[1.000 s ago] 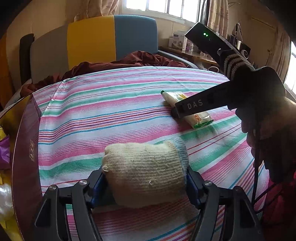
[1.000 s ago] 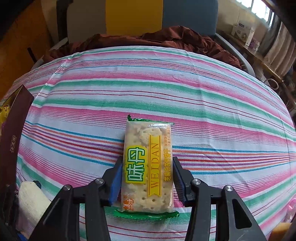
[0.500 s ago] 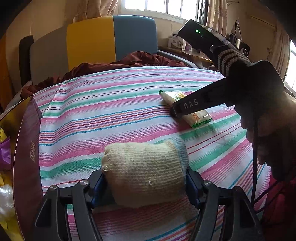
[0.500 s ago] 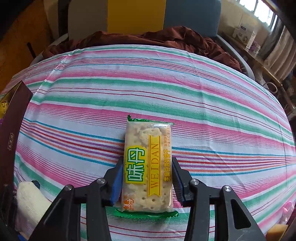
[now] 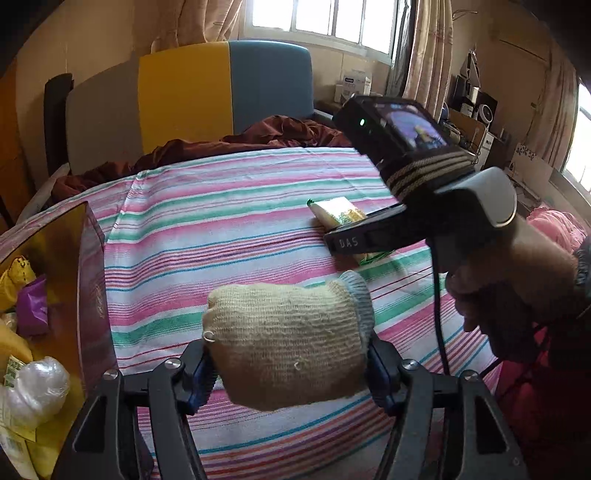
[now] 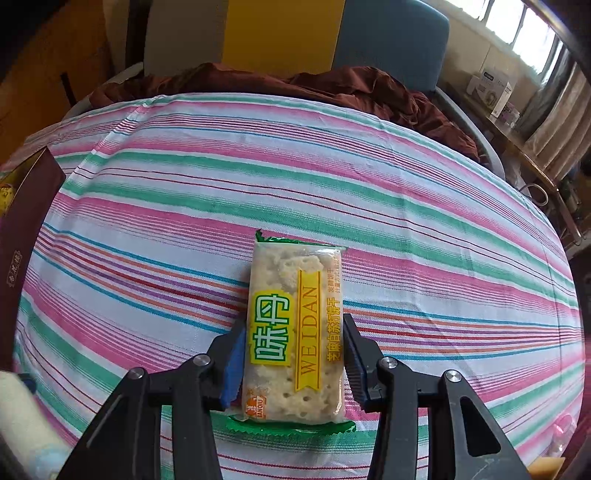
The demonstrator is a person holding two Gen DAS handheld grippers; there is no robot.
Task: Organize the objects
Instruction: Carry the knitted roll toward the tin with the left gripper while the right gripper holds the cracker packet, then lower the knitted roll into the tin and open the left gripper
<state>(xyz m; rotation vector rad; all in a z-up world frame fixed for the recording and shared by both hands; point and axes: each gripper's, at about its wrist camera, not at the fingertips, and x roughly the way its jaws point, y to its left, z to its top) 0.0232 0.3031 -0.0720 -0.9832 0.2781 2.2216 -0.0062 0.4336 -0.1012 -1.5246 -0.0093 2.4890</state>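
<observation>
- At the left edge of the bed we see an open dark red box (image 5: 92,295) with a gold lining; in it lie yellow packets, a purple packet (image 5: 33,306) and a clear plastic bag (image 5: 33,387).
- Our left gripper (image 5: 288,365) has a rolled cream knitted glove (image 5: 288,343) between its blue pads, and its jaws are closing on it. The roll has a pale blue cuff at its right end, and its long axis runs across, from one pad to the other.
- Our right gripper (image 6: 291,363) pinches a cracker packet (image 6: 295,328) by its long sides, just above the striped sheet (image 6: 406,206).
- The packet is clear with green crimped ends, a yellow band and a yellow-green label; pale crackers show through.
- Its long axis points away from us, toward the brown blanket (image 6: 332,85) and the yellow and blue headboard (image 6: 332,33).
</observation>
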